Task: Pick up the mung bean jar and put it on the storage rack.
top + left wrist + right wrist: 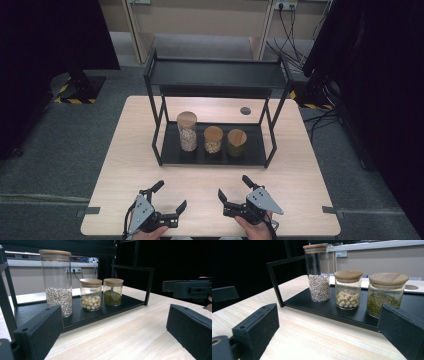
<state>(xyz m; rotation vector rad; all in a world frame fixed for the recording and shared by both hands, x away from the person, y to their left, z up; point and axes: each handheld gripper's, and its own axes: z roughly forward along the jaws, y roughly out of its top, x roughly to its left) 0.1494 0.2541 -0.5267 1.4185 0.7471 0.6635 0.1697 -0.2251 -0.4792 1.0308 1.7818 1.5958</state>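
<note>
Three glass jars with wooden lids stand in a row on the lower tray (255,150) of a black two-tier rack. The tall jar (187,131) (57,282) (318,273) holds small pale grains. Beside it, the middle jar (213,139) (91,294) (347,290) holds white round seeds, and the third jar (236,142) (113,292) (387,293) holds green beans. My left gripper (169,196) (113,327) rests open and empty near the table's front edge, short of the rack. My right gripper (234,187) (329,325) sits alongside it, also open and empty.
The rack's upper shelf (217,74) is bare. A round cable hole (245,110) lies in the table behind the rack. Bare wood spreads between the grippers and the rack. Dark curtains flank the table; cables (292,45) run on the floor at the back right.
</note>
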